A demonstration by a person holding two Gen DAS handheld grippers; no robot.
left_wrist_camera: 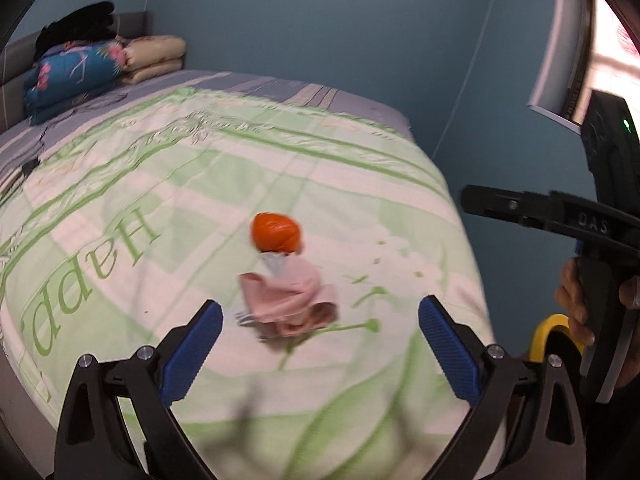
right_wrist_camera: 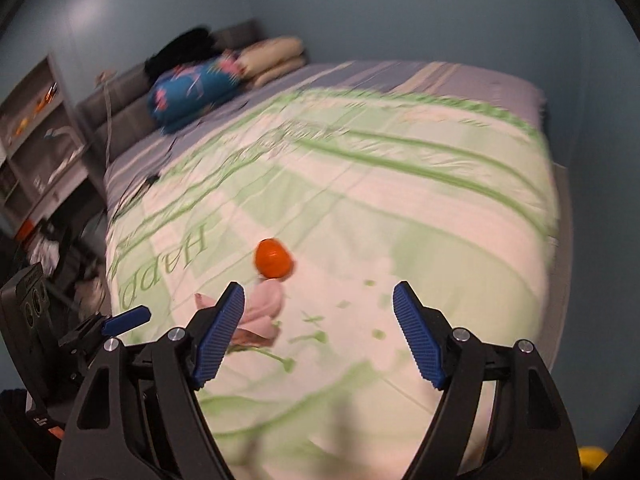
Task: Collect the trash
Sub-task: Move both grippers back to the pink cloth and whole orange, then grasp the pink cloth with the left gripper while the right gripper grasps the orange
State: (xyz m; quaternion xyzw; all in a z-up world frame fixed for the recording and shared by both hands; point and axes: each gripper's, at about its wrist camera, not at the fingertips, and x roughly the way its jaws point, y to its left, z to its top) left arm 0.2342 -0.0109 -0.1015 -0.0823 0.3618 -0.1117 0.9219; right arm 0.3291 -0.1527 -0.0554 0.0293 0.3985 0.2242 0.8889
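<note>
We see one bed [left_wrist_camera: 360, 184] under a green-and-white quilt, and on it two bits of trash: one orange ball-like thing [left_wrist_camera: 275, 233] and one crumpled pink scrap [left_wrist_camera: 286, 300], the two lying just beside each other near the middle of the quilt toward the foot end; whether they touch we cannot tell, as both are blurred. Our left claw [left_wrist_camera: 320, 348] hangs above the quilt with its two blue pads standing wide apart and nothing pressed between them; the pink scrap shows in the gap, farther on. Our right claw [right_wrist_camera: 319, 336] is likewise spread, its two pads well apart and empty, with the pink scrap [right_wrist_camera: 262, 312] just beside its left pad and the orange thing [right_wrist_camera: 273, 259] beyond. At the head of the bed we count one blue flowered bundle [left_wrist_camera: 68, 74], two cream folded pillows [left_wrist_camera: 154, 56] and one black heap [left_wrist_camera: 80, 26] on top. A hand [left_wrist_camera: 576, 300] grips the right tool's handle in the left view. One shelf unit [right_wrist_camera: 40, 136] stands beside the bed.
</note>
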